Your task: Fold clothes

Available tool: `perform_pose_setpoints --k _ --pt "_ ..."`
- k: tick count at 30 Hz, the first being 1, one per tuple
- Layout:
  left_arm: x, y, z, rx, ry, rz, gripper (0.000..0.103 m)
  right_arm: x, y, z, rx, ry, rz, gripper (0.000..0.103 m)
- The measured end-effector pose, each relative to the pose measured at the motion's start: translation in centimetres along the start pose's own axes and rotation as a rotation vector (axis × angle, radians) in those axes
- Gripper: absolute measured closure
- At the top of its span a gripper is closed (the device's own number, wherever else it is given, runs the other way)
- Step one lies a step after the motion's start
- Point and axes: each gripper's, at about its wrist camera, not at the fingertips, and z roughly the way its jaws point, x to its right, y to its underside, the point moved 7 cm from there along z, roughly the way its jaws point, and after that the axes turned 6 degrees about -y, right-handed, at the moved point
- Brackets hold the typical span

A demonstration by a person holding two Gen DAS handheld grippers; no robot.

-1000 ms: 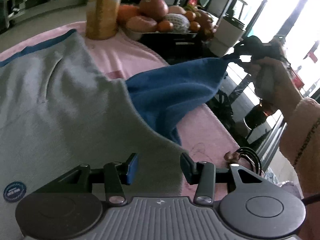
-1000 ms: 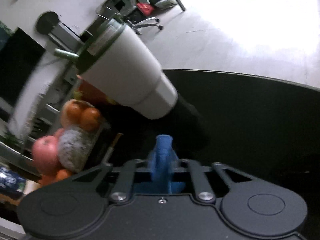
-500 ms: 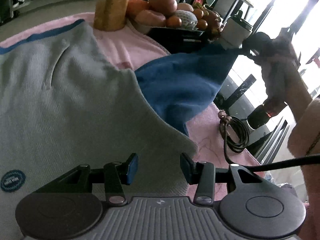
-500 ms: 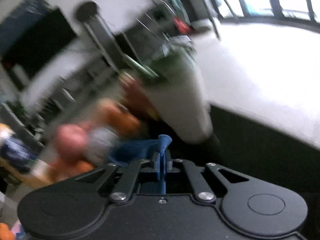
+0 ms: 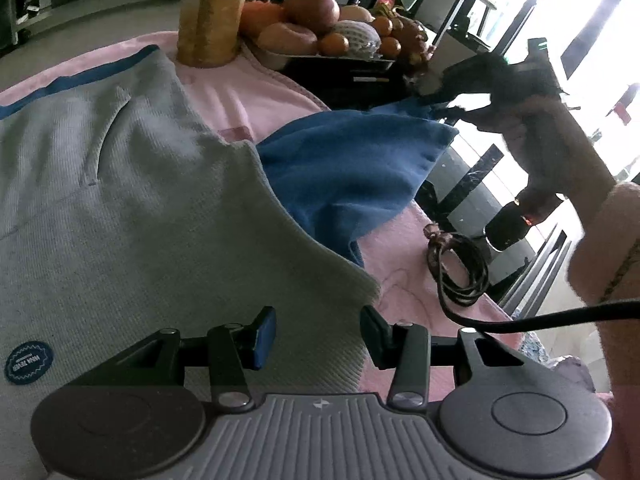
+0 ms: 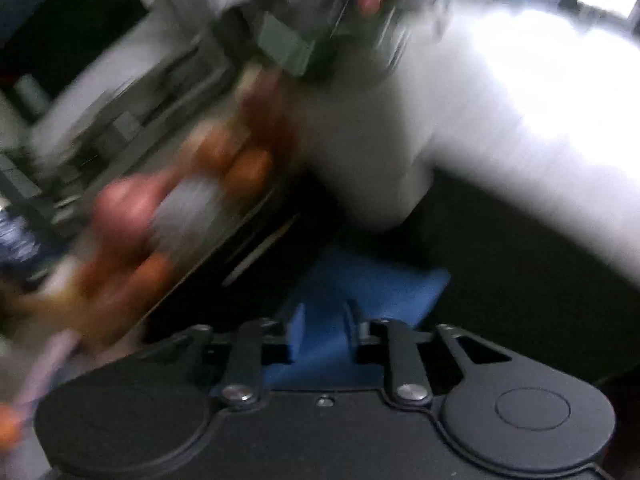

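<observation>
A grey sweatshirt (image 5: 140, 200) with a round blue patch (image 5: 28, 362) lies flat on a pink blanket (image 5: 248, 96). Its blue sleeve (image 5: 352, 160) stretches right and sags onto the table. My left gripper (image 5: 318, 332) hovers open over the grey hem, with nothing between its fingers. A hand holds my right gripper (image 5: 436, 96) at the sleeve's cuff. In the blurred right wrist view its jaws (image 6: 324, 316) are opening, with the blue sleeve (image 6: 380, 288) loose between them and resting on the dark tabletop.
A tray of fruit (image 5: 320, 32) and a tall yellow jar (image 5: 210, 12) stand at the back. A coiled black cable (image 5: 460, 268) lies at the blanket's right edge. A white tumbler (image 6: 360, 152) stands beyond the cuff. The table edge runs along the right.
The right gripper swung toward the fruit tray and its jaws parted. The sleeve, pulled taut and lifted before, has slumped onto the table. The left gripper kept still.
</observation>
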Motion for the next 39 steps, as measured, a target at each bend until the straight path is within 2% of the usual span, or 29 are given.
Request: perform_pose_setpoints --k 3,5,6,9,12,13,14,17,18,19,21,23,24,25,27,30,32,36,38,39 --pt "-0.2 -0.1 -0.4 0.002 -0.001 -0.010 0.059 -0.1 1.4 2.0 -0.056 0.056 -0.046 0.084" --pt "-0.5 0.1 -0.5 -0.003 -0.003 -0.015 0.059 -0.3 1.7 2.5 -0.048 0.104 -0.082 0.090" --pt "-0.6 0.2 -0.5 -0.007 -0.005 -0.018 0.059 -0.4 1.8 2.7 -0.041 0.129 -0.100 0.100" --pt "-1.3 1.1 -1.3 -0.017 -0.029 -0.009 0.059 -0.4 1.8 2.8 0.073 0.299 -0.247 0.103" --pt "-2.6 2.4 -3.4 -0.011 -0.064 0.005 0.059 -1.2 1.6 2.7 0.112 0.470 -0.328 0.101" --pt "-3.1 3.0 -4.4 -0.004 -0.074 0.007 0.059 -1.8 1.4 2.2 0.115 0.464 -0.323 0.100" --pt "-3.7 3.6 -5.6 0.005 -0.074 0.004 0.059 -3.0 1.1 1.0 0.119 0.408 -0.298 0.100" --pt "-5.5 5.6 -9.3 0.037 -0.065 -0.004 0.058 -8.3 1.7 -5.0 0.135 0.173 -0.261 0.092" --pt "-6.0 6.3 -10.6 0.049 -0.065 -0.004 0.058 -10.2 2.2 -7.2 0.140 0.088 -0.254 0.083" --pt "-6.6 6.9 -11.9 0.061 -0.064 -0.005 0.058 -11.7 3.4 -9.2 0.137 0.010 -0.246 0.079" --pt "-7.7 8.4 -14.4 0.088 -0.056 -0.005 0.058 -14.3 6.3 -13.3 0.124 -0.138 -0.230 0.078" --pt "-8.8 9.7 -16.3 0.117 -0.045 0.002 0.054 -15.6 10.3 -16.3 0.098 -0.225 -0.237 0.070" --pt "-9.5 10.3 -16.7 0.134 -0.067 0.003 0.050 -15.8 12.5 -17.4 0.081 -0.251 -0.237 0.062" --pt "-10.4 10.8 -17.0 0.151 -0.097 0.003 0.050 -15.4 14.7 -17.6 0.052 -0.252 -0.233 0.054" --pt "-12.5 11.4 -16.4 0.176 -0.194 -0.038 0.052 -14.0 18.9 -16.4 -0.029 -0.220 -0.216 0.046" --pt "-15.7 12.0 -14.6 0.195 -0.323 -0.160 0.058 -11.3 23.6 -11.9 -0.180 -0.153 -0.126 0.046" --pt "-16.9 12.8 -13.4 0.176 -0.349 -0.226 0.060 -10.1 25.0 -9.8 -0.247 -0.102 -0.055 0.046" --pt "-17.5 13.5 -12.7 0.165 -0.367 -0.261 0.060 -9.9 24.6 -9.0 -0.175 -0.048 -0.073 0.045" --pt "-17.8 13.7 -12.7 0.174 -0.381 -0.262 0.060 -9.4 24.9 -7.8 -0.197 -0.042 -0.010 0.047" --pt "-18.1 13.8 -12.8 0.176 -0.381 -0.273 0.060 -9.3 25.3 -7.1 -0.214 -0.034 0.014 0.051"
